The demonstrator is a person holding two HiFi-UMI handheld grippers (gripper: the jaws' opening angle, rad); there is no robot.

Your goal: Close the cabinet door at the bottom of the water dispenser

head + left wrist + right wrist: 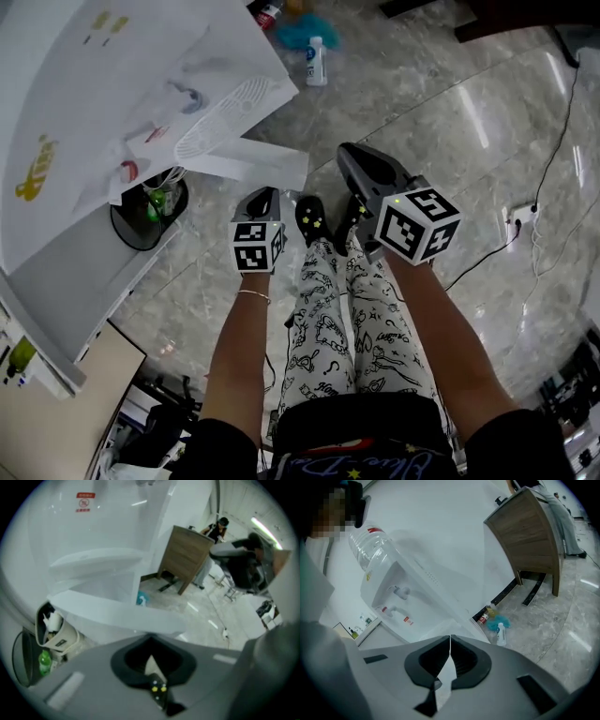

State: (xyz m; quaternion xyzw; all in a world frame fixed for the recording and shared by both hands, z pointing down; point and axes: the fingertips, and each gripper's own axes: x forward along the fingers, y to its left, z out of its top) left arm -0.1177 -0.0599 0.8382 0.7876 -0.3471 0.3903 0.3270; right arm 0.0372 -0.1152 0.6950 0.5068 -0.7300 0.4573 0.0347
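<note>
Here | marble floor [450,141] | cabinet door [253,164] open | left gripper [149,635], right gripper [450,637]: fingers pressed together

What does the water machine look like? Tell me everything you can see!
The water dispenser is a tall white box, plastic by the look of it. It stands on the grey stone floor against a white wall. A clear bottle sits on top. On the front are two taps over a slotted drip tray. The door at its bottom is open and sticks out.
</note>
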